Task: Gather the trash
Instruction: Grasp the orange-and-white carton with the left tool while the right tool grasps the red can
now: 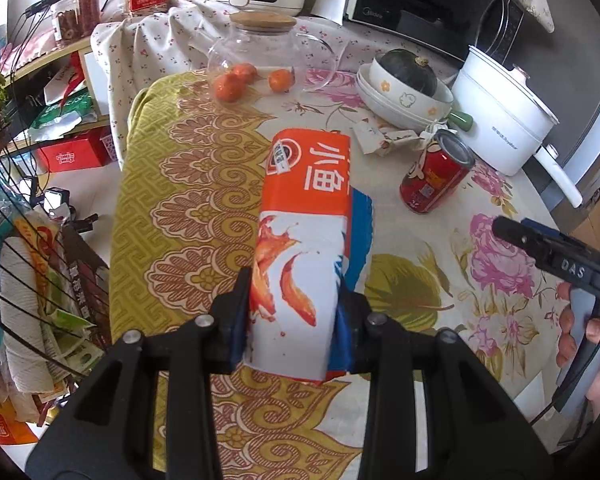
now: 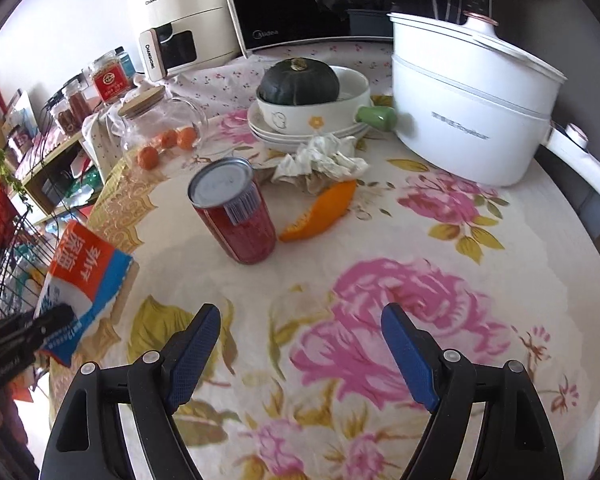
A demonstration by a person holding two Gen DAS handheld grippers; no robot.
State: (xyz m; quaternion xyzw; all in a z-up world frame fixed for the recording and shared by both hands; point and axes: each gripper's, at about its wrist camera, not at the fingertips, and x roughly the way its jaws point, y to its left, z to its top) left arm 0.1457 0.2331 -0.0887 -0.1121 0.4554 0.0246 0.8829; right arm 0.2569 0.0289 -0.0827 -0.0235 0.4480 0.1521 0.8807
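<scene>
Step in hand: the left hand-held gripper (image 1: 292, 316) carries an orange, white and blue snack carton (image 1: 304, 232) above the worktop (image 1: 412, 280); judging by the wire basket (image 1: 16, 216) of wrappers at the worktop's left edge, the carton is probably bound for it.
Doing it well: the carton should stay level and clear the basket rim before the pads let go; a squeeze any harder would likely crumple the thin card.
Left hand-held gripper: partly closed, its blue pads (image 1: 238, 332) pressing both long sides of the carton near its lower end, which sticks out forward over the yellow patterned cloth.
Right hand-held gripper (image 2: 300, 352): spread wide, nothing between its pads, hovering over the flowered cloth, touching nothing.
Next trash, as a judgement: the red drink can (image 2: 236, 216) stands upright just ahead of the right hand-held gripper; the orange peel (image 2: 324, 208) and crumpled tissue (image 2: 320, 160) lie beyond it, near the stacked bowls.
</scene>
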